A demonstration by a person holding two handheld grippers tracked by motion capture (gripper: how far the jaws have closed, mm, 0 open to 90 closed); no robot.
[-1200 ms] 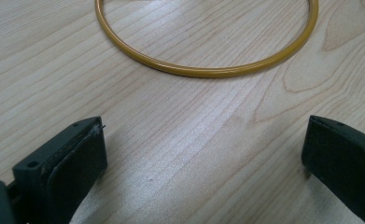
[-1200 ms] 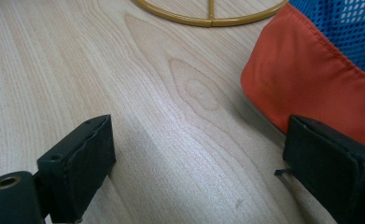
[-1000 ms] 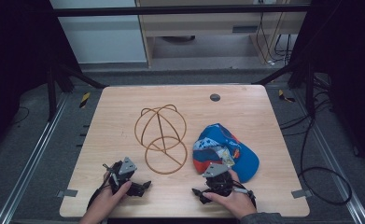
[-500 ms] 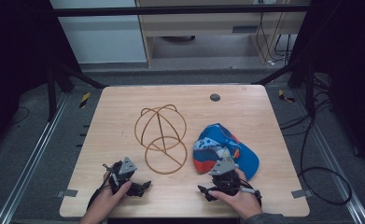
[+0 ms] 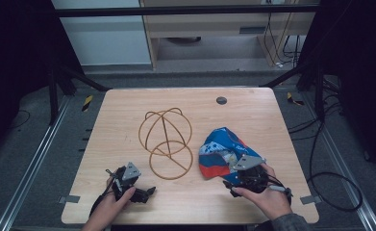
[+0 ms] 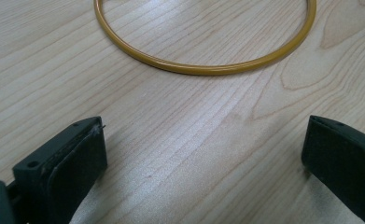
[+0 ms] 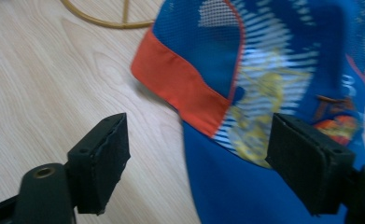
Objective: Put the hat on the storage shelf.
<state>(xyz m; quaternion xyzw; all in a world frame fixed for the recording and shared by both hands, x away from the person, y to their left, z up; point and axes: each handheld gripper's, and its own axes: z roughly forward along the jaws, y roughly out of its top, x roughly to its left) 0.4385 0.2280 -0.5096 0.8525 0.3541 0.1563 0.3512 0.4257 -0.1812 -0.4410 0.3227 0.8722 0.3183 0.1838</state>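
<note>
A blue cap [image 5: 221, 153] with an orange band and a printed pattern lies on the right half of the wooden table [image 5: 253, 115]. My right gripper [image 5: 245, 177] sits at its near edge, open, and the cap [image 7: 273, 93] lies between and just beyond the spread jaws. A yellow wire stand [image 5: 166, 139], a domed frame on a ring base, stands at the table's middle. My left gripper [image 5: 144, 192] rests open near the front left, pointing at the ring base [image 6: 203, 65], which lies a short way beyond its jaws.
A small dark round hole [image 5: 221, 100] marks the table's far side. Black frame posts and cables stand on the floor to the right. Tape tabs [image 5: 66, 198] mark the front corners.
My right gripper has moved forward and a little right, up to the near edge of the cap. The left gripper has stayed where it was.
</note>
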